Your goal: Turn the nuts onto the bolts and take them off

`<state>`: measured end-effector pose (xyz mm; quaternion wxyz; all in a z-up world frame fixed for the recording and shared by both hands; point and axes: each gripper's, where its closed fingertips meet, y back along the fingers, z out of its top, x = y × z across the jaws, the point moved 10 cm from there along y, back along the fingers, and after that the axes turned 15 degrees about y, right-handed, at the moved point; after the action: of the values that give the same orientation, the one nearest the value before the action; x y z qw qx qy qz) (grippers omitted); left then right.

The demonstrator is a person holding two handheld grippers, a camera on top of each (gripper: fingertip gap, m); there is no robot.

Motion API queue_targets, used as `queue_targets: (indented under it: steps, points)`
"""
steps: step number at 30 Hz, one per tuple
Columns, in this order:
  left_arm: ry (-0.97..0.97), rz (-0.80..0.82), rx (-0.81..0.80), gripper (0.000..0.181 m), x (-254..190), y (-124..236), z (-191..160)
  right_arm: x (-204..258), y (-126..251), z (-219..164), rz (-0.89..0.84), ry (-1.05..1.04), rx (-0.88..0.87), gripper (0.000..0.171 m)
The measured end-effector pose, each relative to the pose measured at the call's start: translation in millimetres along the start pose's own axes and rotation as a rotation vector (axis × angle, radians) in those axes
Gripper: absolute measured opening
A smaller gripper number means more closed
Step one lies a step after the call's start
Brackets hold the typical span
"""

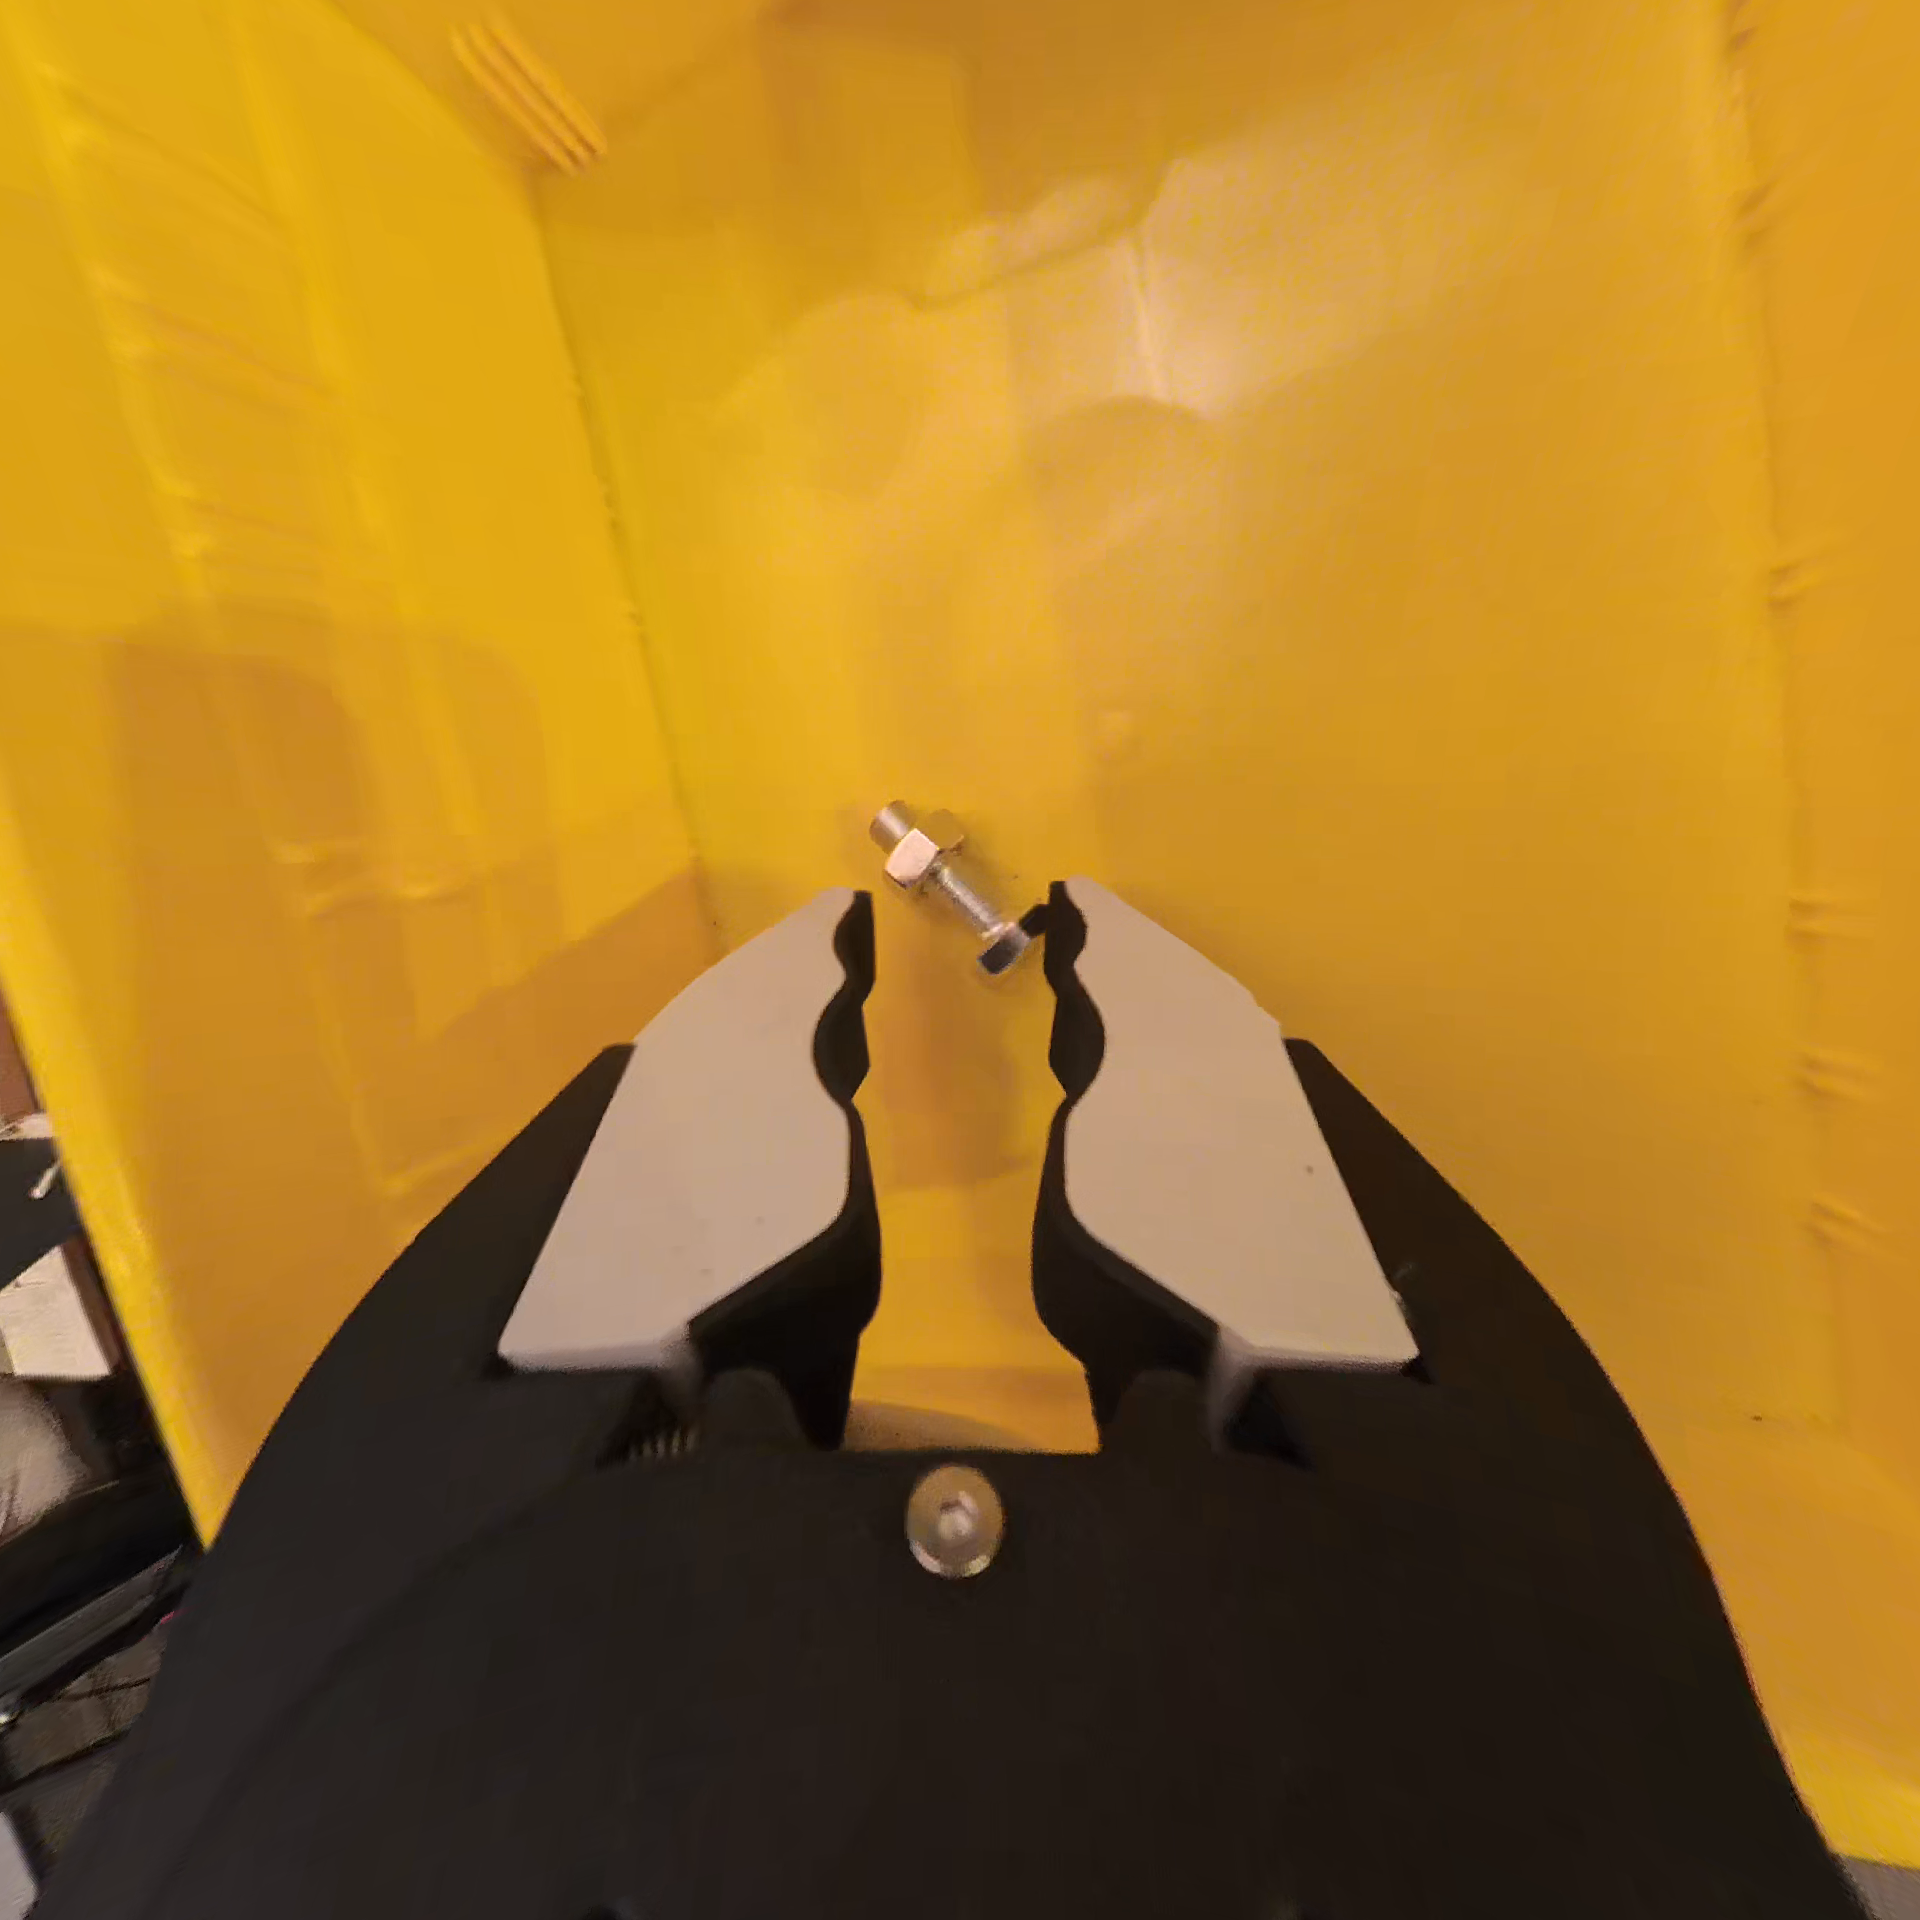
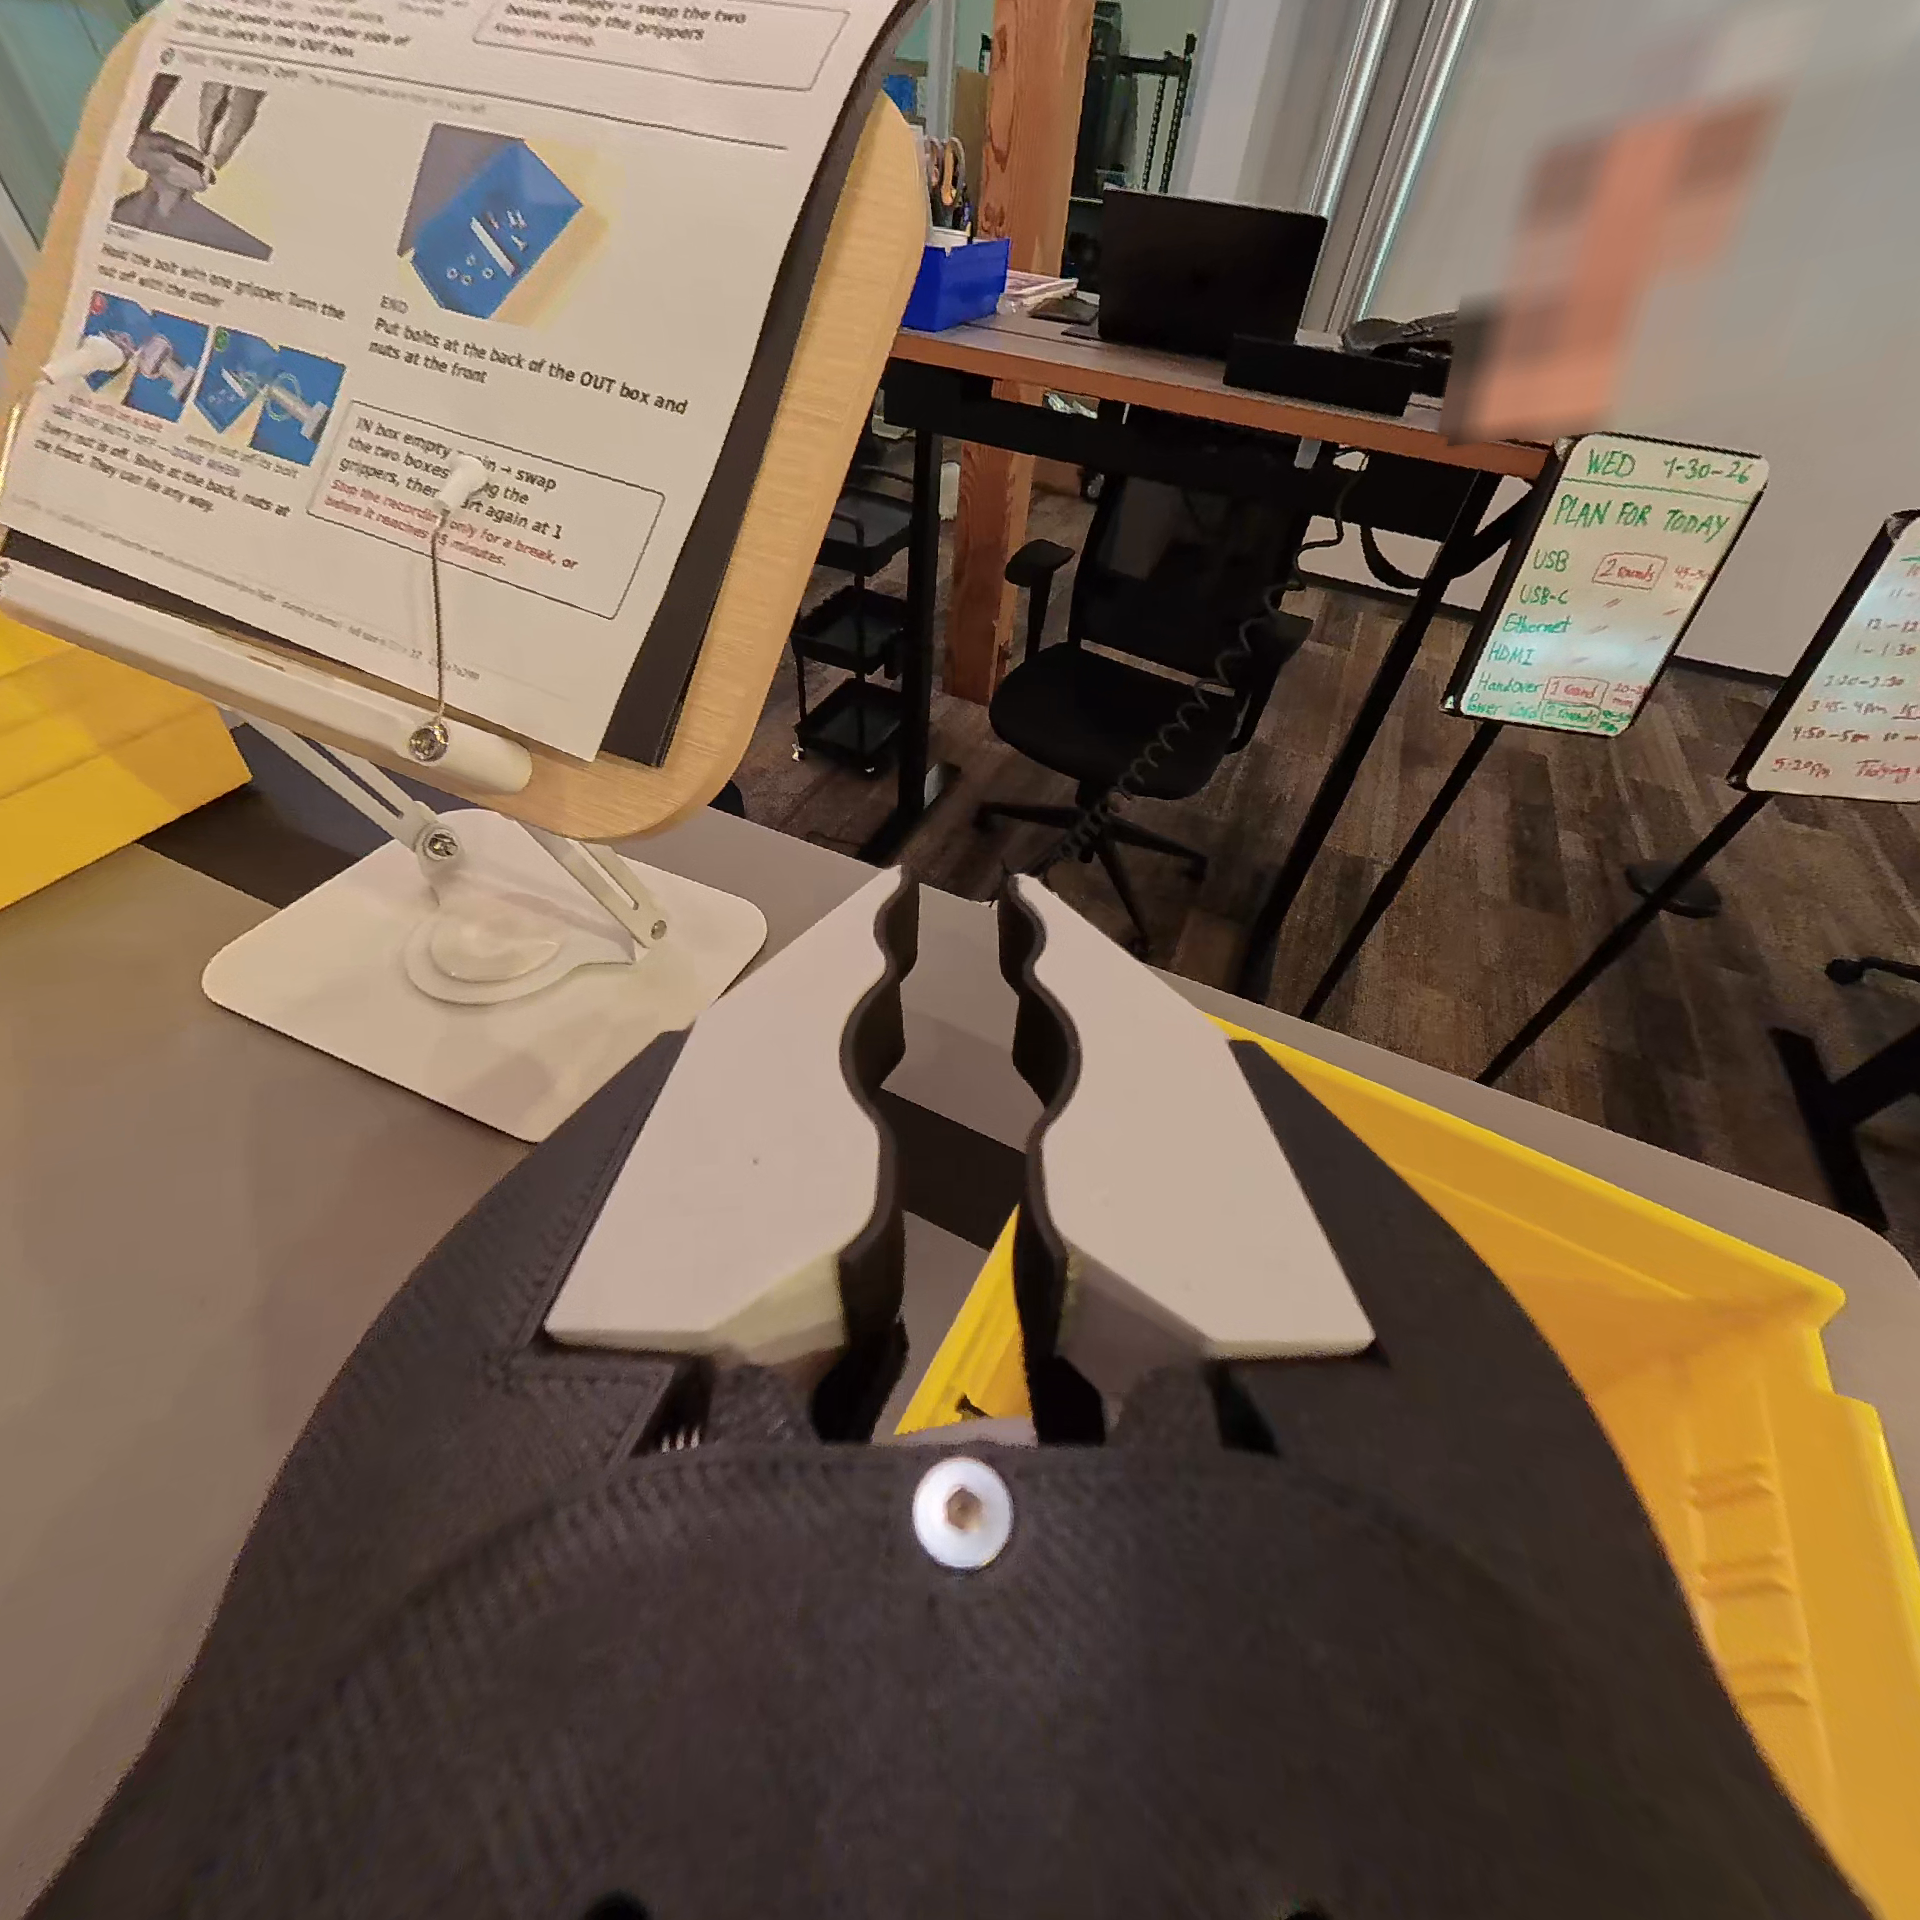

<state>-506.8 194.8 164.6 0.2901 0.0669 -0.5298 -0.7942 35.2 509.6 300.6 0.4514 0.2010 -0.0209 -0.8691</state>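
In the left wrist view a small silver bolt (image 1: 951, 902) lies on the floor of a yellow bin (image 1: 1351, 727). A hex nut (image 1: 914, 858) sits on its thread near the far end, and its head points toward me. My left gripper (image 1: 961, 904) is open and empty, its tips just short of the bolt, with the right fingertip (image 1: 1070, 914) close to the bolt's head. In the right wrist view my right gripper (image 2: 956, 899) is open a little and empty, held above the grey table (image 2: 208, 1195) and the rim of a second yellow bin (image 2: 1558, 1299).
A document stand (image 2: 478, 956) with an instruction sheet (image 2: 436, 312) stands on the table to the left. Another yellow bin's edge (image 2: 94, 748) shows at far left. Beyond the table are a desk, an office chair (image 2: 1122, 717) and two whiteboards on stands (image 2: 1610, 592). About 65 cm separates my left fingertips from my right.
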Motion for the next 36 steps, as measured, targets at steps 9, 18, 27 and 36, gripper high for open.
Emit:
queue_targets:
  steps: [9,18,27,36]
  points:
    - [-0.177,-0.047,0.019,0.01,-5,-2,-7,5,0,4,0.019,0.015,-0.004,0.012]
    - [-0.2,0.017,0.006,0.049,2,3,-4,-3,9,1,0.02,-0.014,-0.026,0.012]
    - [-0.066,0.058,0.064,0.057,11,-8,8,-3,6,0,0.026,-0.009,-0.02,0.012]
    - [0.014,-0.064,0.06,0.018,13,-16,13,-6,8,-2,0.027,-0.021,-0.026,0.011]
